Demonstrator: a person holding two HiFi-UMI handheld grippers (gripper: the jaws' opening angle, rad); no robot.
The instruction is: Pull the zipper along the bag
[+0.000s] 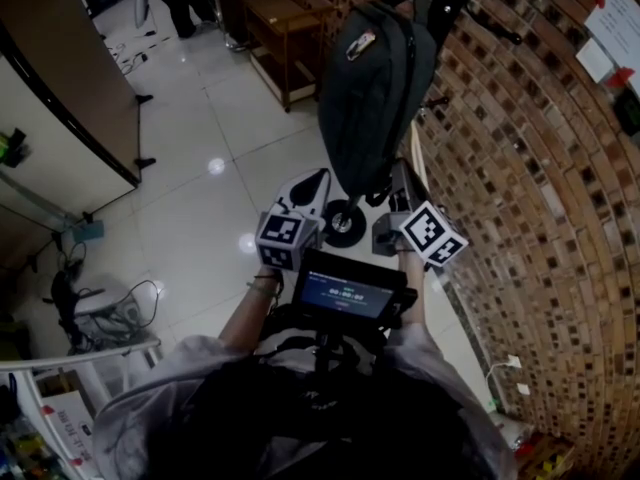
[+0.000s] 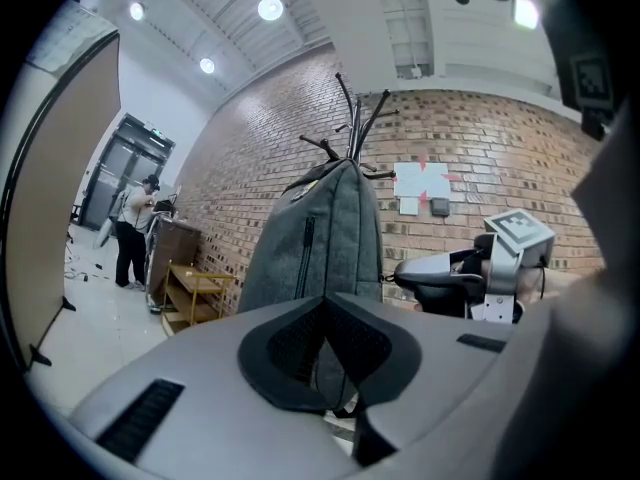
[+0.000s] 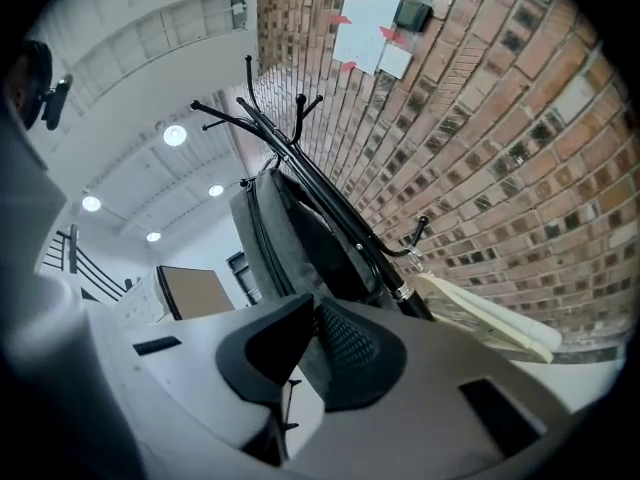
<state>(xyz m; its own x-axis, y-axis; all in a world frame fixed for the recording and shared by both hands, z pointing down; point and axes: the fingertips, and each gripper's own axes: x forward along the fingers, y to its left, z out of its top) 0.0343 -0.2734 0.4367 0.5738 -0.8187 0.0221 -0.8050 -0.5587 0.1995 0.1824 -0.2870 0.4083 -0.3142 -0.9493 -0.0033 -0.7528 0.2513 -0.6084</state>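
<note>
A grey backpack (image 1: 375, 88) hangs upright from a black coat rack (image 2: 352, 118) against the brick wall. In the left gripper view a short dark zipper (image 2: 305, 248) runs down its front panel. In the right gripper view a long zipper track (image 3: 258, 233) follows its edge. My left gripper (image 1: 312, 186) sits just below the bag's lower left, jaws together with nothing seen between them. My right gripper (image 1: 398, 186) is under the bag's lower right, close to the wall. Its pads (image 3: 340, 343) meet at the tips, and the bag (image 3: 290, 238) lies beyond them.
The brick wall (image 1: 540, 168) runs along the right with papers (image 2: 422, 186) pinned to it. A low wooden shelf (image 1: 285, 38) stands behind the rack. A person (image 2: 135, 233) stands far off at the left. A brown partition (image 1: 60, 88) is at the left, with glossy tiled floor (image 1: 200, 208) between.
</note>
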